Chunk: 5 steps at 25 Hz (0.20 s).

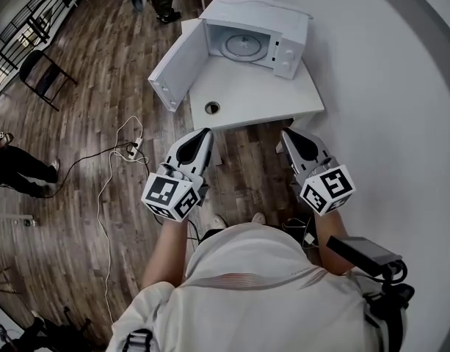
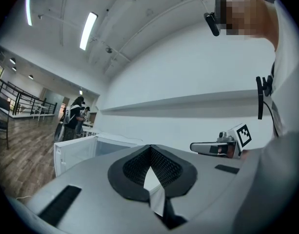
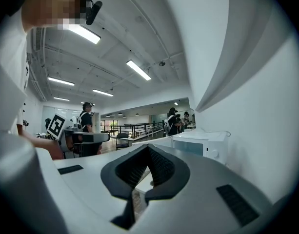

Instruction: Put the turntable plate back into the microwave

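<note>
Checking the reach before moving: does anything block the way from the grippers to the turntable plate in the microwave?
Nothing visible does: the microwave door hangs open leftward, and the table between the left gripper, right gripper and turntable plate carries nothing.

Bright, even indoor light, no hard shadows. Source is ceiling strip lights [image 2: 88,30] up and left of the left gripper [image 2: 150,147], plus more tubes [image 3: 138,69] above the right gripper [image 3: 148,147]; both clip to pure white. All 3 views are fisheye: straight lines bow, black vignette at the corners. Each gripper's body right at its lens is soft, its black inner faces crushed. White wall [image 1: 371,64] ahead-right of the tools reads flat, mild grey falloff. Background people small, soft.
</note>
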### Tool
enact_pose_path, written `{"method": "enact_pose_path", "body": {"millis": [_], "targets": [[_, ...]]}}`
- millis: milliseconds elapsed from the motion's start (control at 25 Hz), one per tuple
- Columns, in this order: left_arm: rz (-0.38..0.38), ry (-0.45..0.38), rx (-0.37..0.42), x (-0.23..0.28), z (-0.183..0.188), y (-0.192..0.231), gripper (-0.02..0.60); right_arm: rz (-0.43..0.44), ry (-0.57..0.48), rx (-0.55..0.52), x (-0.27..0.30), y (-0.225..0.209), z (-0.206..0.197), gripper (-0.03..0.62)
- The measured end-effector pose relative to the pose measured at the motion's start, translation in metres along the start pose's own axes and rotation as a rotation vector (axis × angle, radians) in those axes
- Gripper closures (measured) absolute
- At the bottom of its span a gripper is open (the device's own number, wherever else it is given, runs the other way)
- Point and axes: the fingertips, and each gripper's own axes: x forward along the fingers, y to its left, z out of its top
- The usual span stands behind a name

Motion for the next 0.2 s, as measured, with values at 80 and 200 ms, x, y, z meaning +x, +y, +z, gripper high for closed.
{"method": "enact_pose_path", "body": {"millis": [80,200], "targets": [[-0.003,-0.004,0.007,0.0007,0.0015,0.0027,0.571,-0.005,-0.001,0.0,0.0016,0.0008,0.0005,0.589],[-0.01,-0.002,0.017,0.0024,0.0037,0.0064,0.571,-0.012,-0.003,0.0,0.0048,0.0018,0.0024,0.589]]}}
